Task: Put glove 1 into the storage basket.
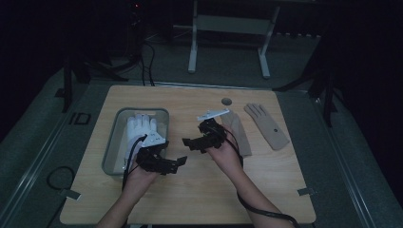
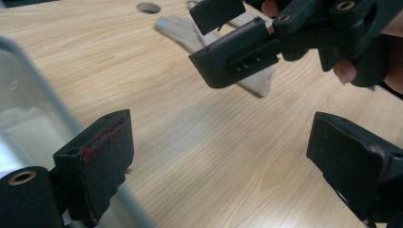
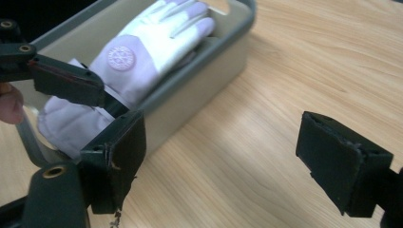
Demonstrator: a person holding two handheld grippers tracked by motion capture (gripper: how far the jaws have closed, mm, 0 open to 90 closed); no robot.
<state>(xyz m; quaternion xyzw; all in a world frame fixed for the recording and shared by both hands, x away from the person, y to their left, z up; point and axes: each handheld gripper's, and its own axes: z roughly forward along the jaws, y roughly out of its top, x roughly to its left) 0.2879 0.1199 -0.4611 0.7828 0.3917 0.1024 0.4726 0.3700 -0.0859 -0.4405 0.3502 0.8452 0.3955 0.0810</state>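
While both jaws of the left gripper [image 1: 178, 161] and the right gripper [image 1: 189, 142] are held apart and empty over the desk [image 1: 199, 185], the white glove [image 1: 141, 127] is seen lengthwise in the grey bin [image 1: 115, 142], nearest the left gripper, with two tan gloves [image 1: 266, 124] lying beyond the right.

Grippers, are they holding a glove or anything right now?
No. The left gripper and right gripper are both open over bare table; the white glove lies in the tray.

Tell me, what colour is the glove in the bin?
White glove with a round pinkish badge; the right gripper view shows it best.
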